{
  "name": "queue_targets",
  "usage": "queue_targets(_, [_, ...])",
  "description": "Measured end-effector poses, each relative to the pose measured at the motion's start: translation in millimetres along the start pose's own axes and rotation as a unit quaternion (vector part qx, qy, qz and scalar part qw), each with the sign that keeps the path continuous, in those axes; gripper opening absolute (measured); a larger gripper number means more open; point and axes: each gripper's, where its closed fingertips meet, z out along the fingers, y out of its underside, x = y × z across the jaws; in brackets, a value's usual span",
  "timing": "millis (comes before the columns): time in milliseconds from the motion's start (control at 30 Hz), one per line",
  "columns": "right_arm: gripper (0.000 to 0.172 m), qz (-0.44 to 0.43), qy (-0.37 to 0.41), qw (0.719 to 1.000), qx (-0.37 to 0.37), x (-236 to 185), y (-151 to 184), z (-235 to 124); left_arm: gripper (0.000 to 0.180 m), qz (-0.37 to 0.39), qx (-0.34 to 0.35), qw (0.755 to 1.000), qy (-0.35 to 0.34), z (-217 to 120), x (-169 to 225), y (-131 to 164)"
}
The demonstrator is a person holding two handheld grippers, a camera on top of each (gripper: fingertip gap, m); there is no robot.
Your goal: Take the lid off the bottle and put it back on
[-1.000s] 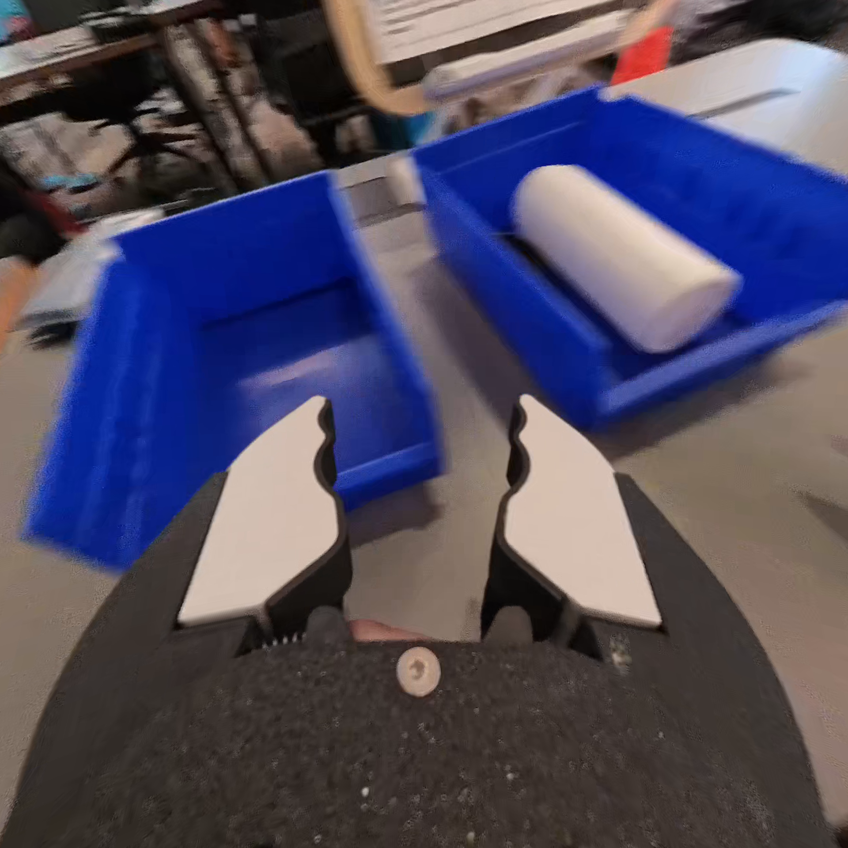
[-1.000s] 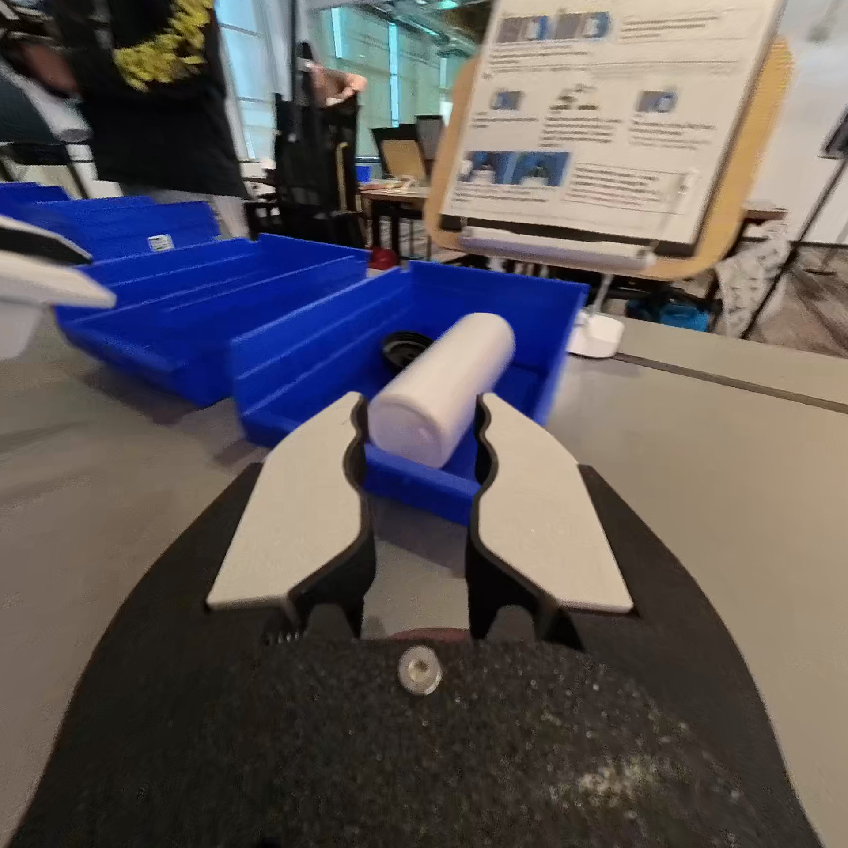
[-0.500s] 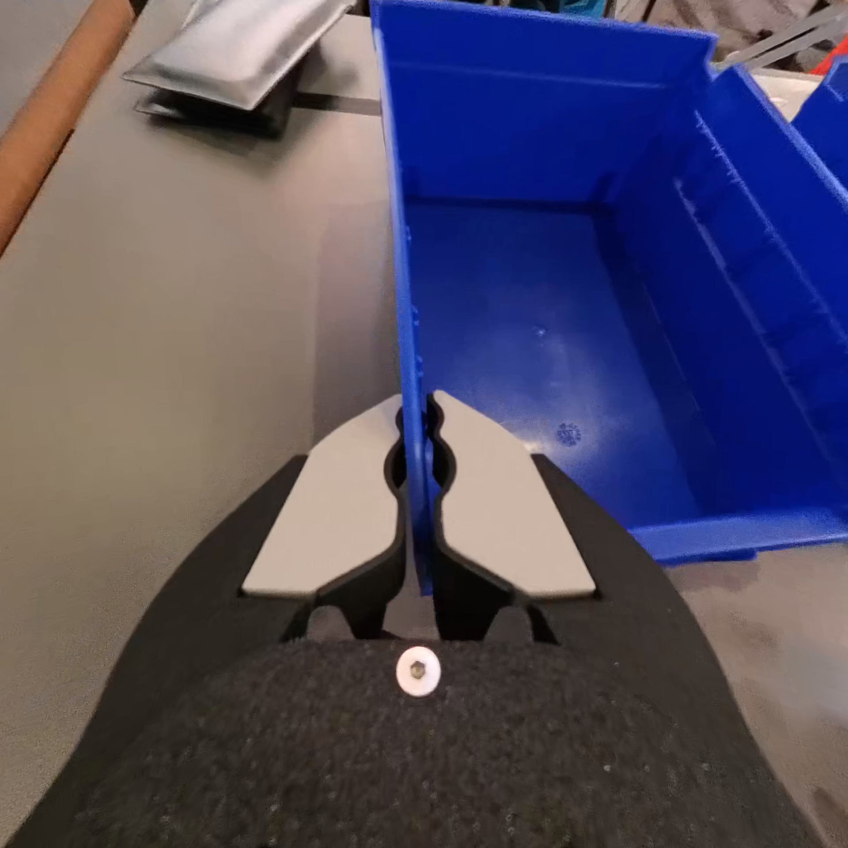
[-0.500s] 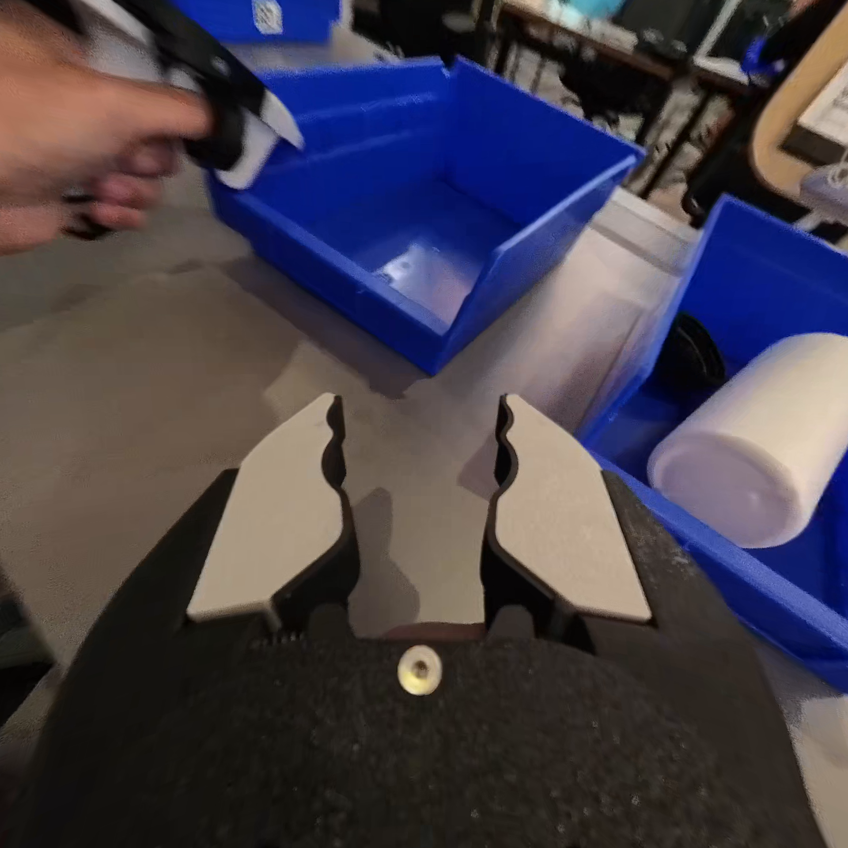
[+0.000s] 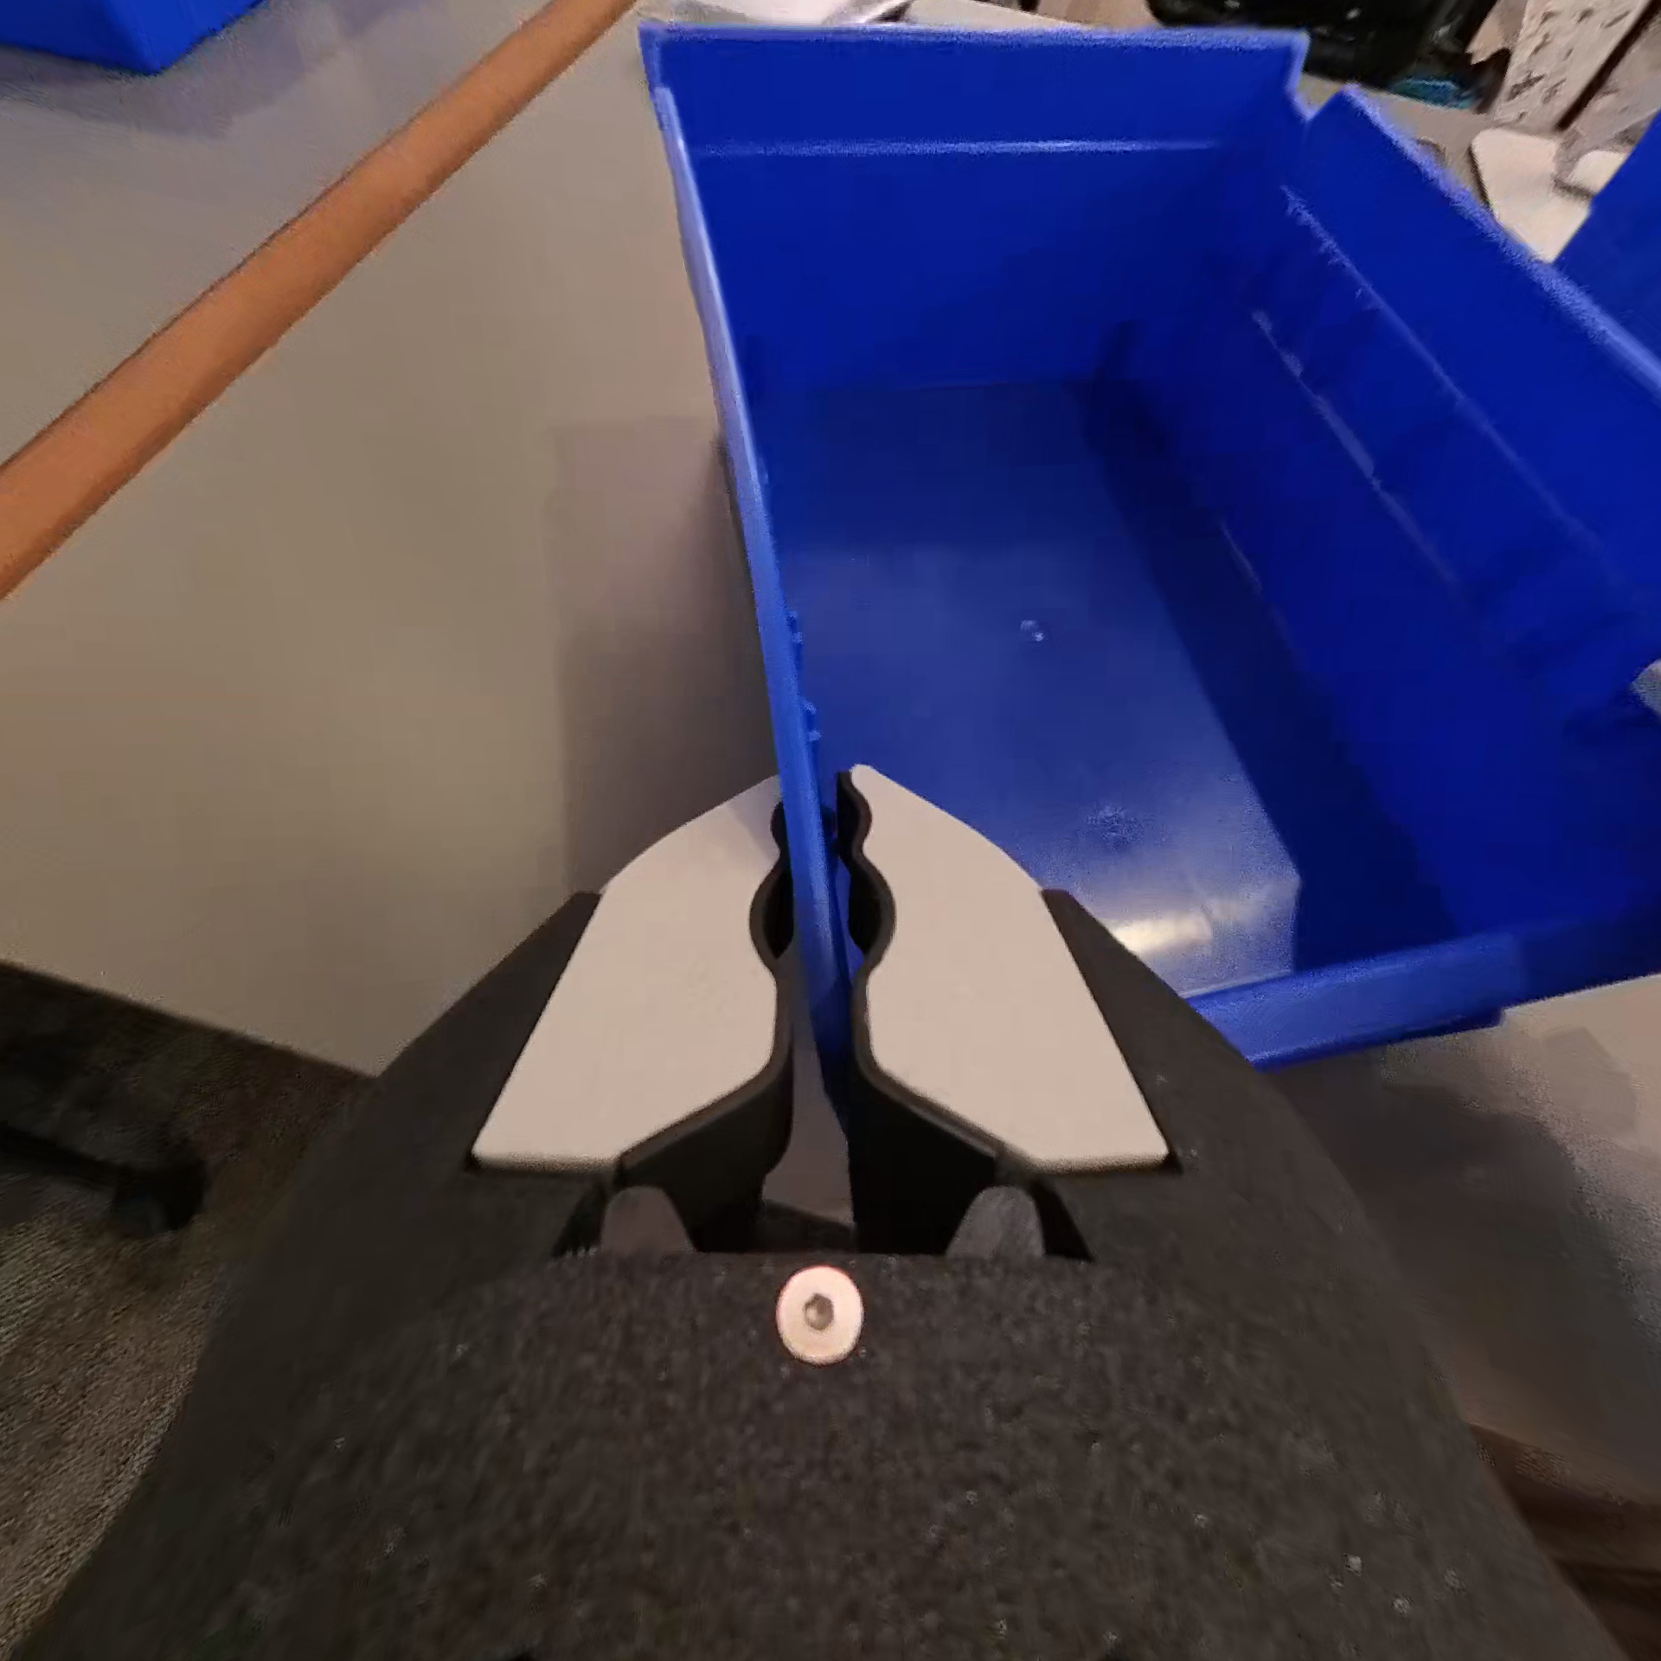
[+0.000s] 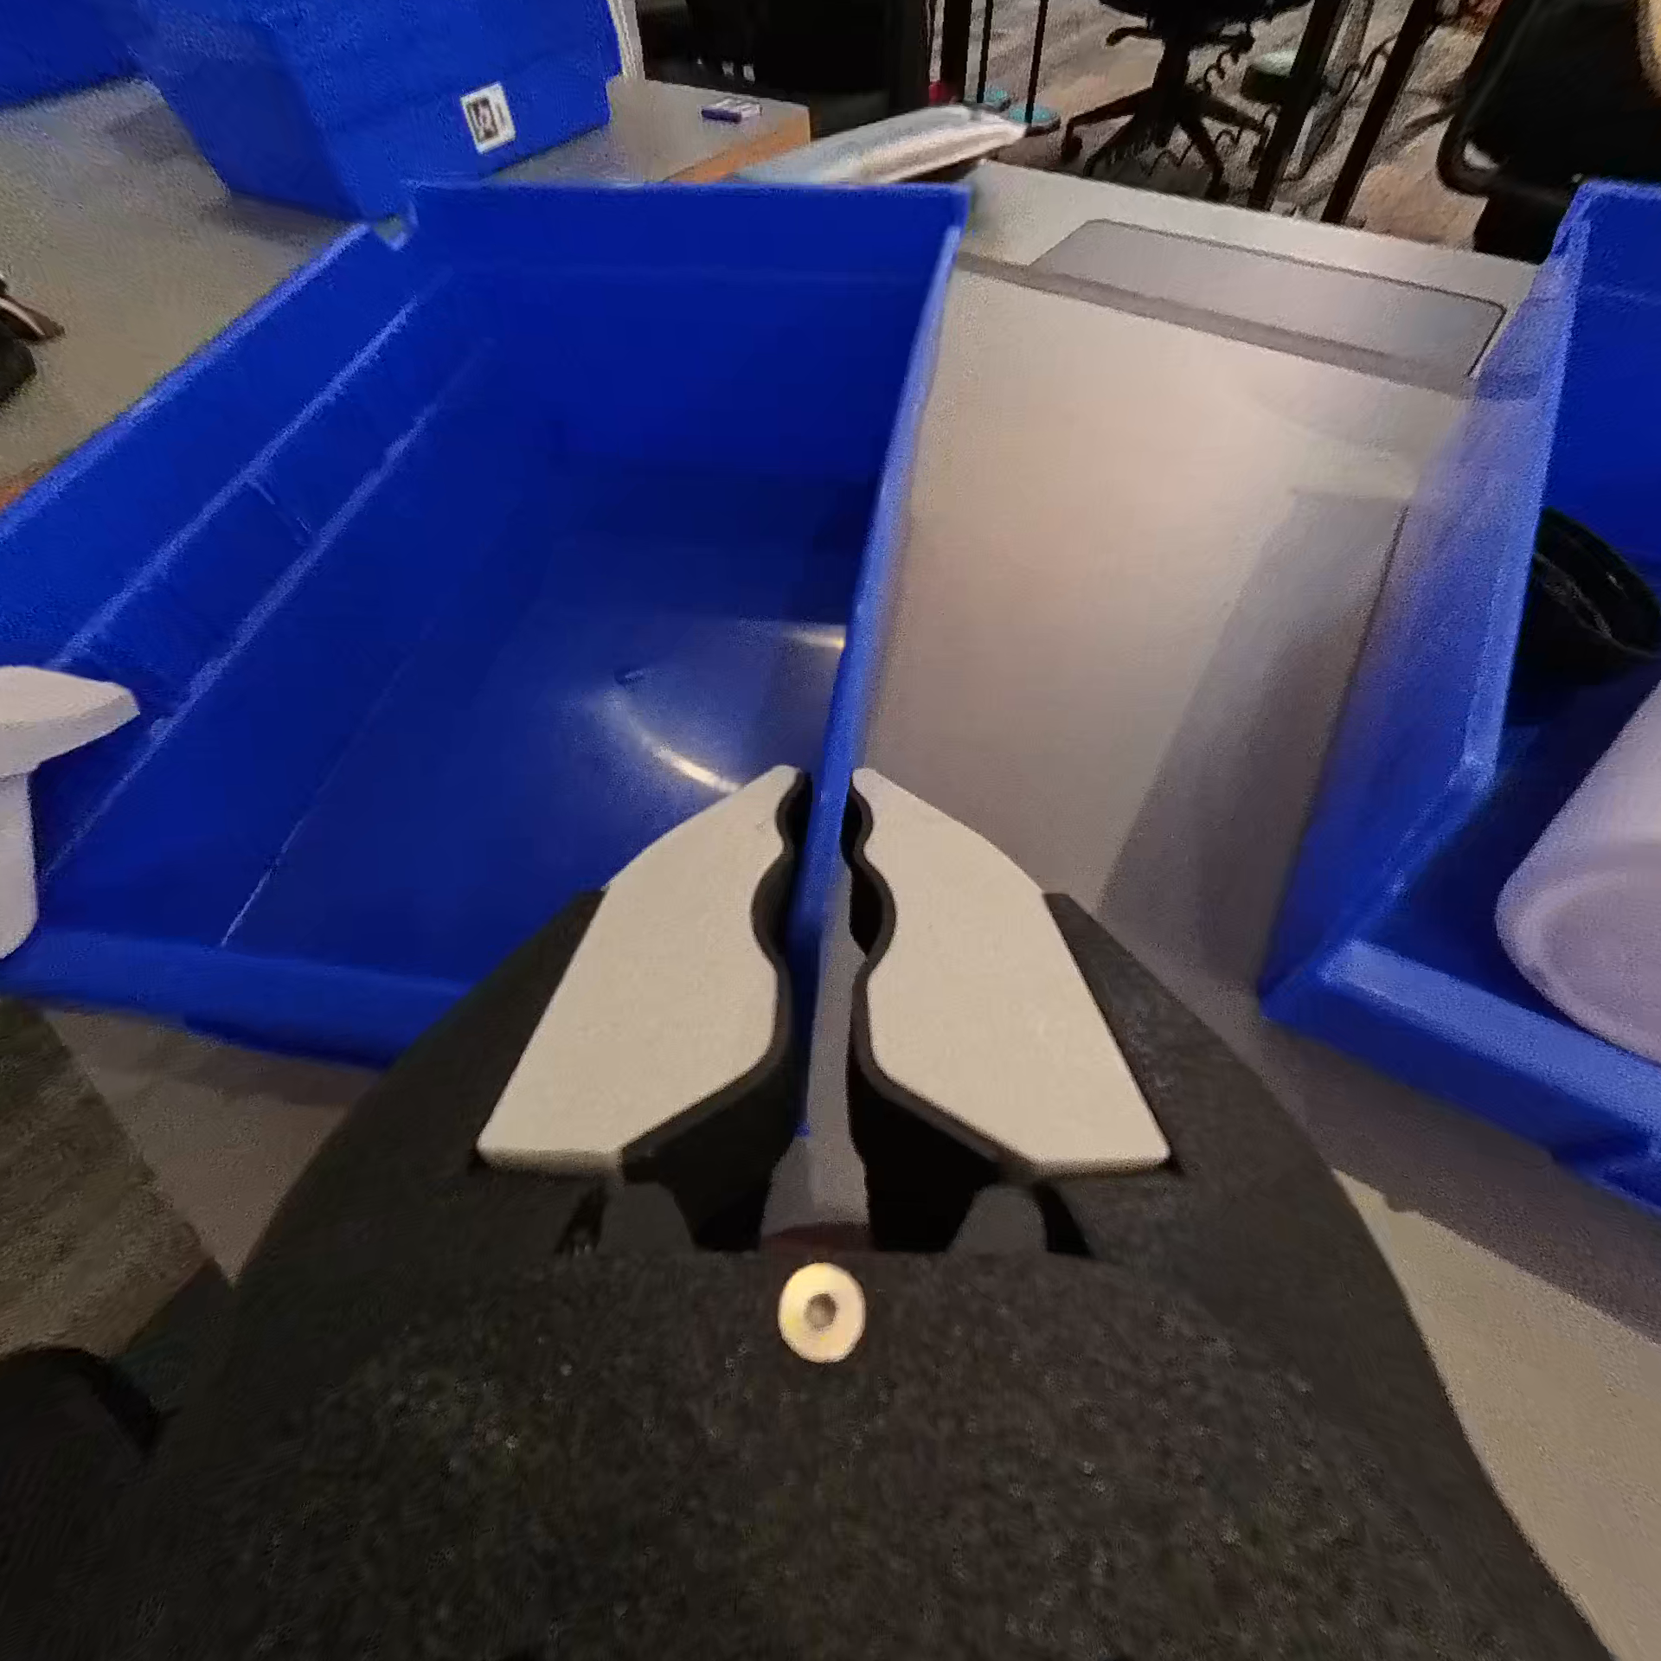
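Two hand-held grippers, left and right, each clamp blue bin wall.

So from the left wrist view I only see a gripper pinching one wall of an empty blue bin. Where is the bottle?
Observer: The white bottle lies on its side in a second blue bin, to the right of yours.
Operator: Is its lid on?
Observer: A round black thing, likely the lid, lies in that same bin behind the bottle.
Operator: And the other gripper?
Observer: The right gripper is clamped on the opposite wall of the empty bin.
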Motion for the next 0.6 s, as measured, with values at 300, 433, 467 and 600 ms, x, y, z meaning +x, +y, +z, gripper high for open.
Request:
queue_targets(300, [0.005,-0.043,0.099,0.982,0.152,84.5,-101.7,-106.0,0.006,0.055,0.152,0.984,0.075,-45.8,120.4,-123.8])
queue_targets(433, [0.005,0.020,0.184,0.964,0.193,197.2,-131.4,-178.0,0.006,0.103,0.177,0.967,0.155,-49.6,257.3,-170.4])
queue_targets(467, [0.005,0.030,0.210,0.957,0.201,230.2,-135.9,-196.6,0.006,0.114,0.178,0.962,0.173,-48.6,295.5,-175.2])
queue_targets(600, [0.005,0.028,0.297,0.939,0.174,356.7,-125.9,-264.7,0.007,0.130,0.162,0.951,0.230,-42.4,441.1,-166.5])
